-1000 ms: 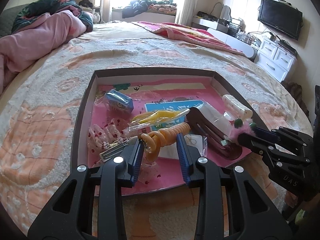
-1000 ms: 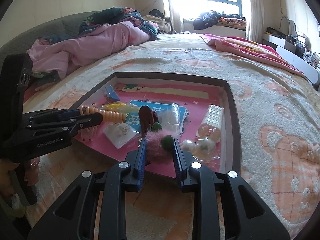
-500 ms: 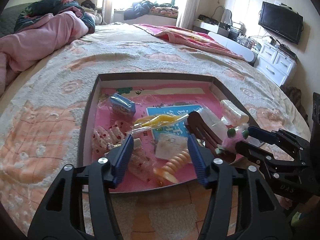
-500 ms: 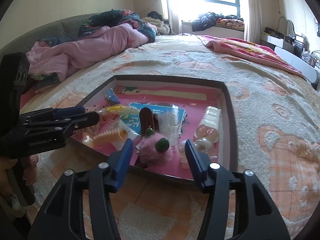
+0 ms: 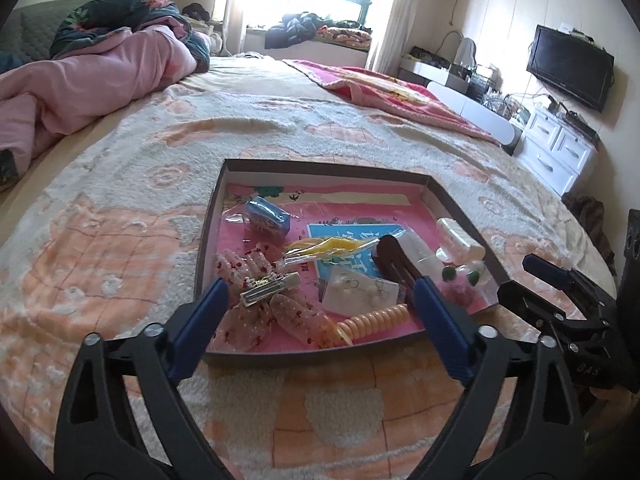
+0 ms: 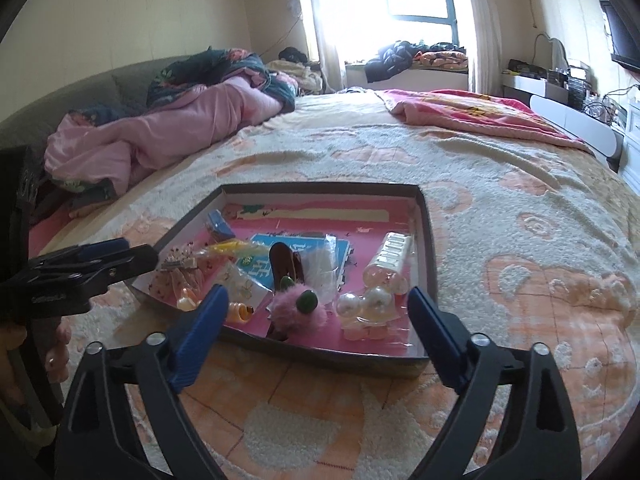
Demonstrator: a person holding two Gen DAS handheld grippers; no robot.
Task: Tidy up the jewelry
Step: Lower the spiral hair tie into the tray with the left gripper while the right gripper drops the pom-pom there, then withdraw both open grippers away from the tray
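A dark-rimmed tray [image 5: 320,166] with a pink floor lies on the bed and holds loose hair accessories. An orange spiral hair tie [image 5: 374,318] rests by its near wall, beside a metal clip [image 5: 270,286], an earring card [image 5: 360,290] and a brown hair clip [image 5: 394,256]. My left gripper [image 5: 320,292] hovers over the near rim, its jaws opening, with nothing gripped between them. A pink pompom [image 6: 298,312] and pearl beads [image 6: 364,304] lie at the tray's near edge [image 6: 320,354]. Just above them my right gripper [image 6: 318,300] is opening too, holding nothing.
The tray sits on a cream and orange fleece blanket [image 5: 120,240]. A pink quilt [image 6: 180,128] is heaped at the far left, a red blanket [image 6: 472,112] at the far right. White drawers [image 5: 560,152] and a TV [image 5: 568,66] stand beyond the bed. A hand [image 6: 56,344] holds the left gripper.
Both grippers opened wide and drew back and up. The left one let go of the orange spiral hair tie, the right one of the pink pompom; both now lie in the tray.
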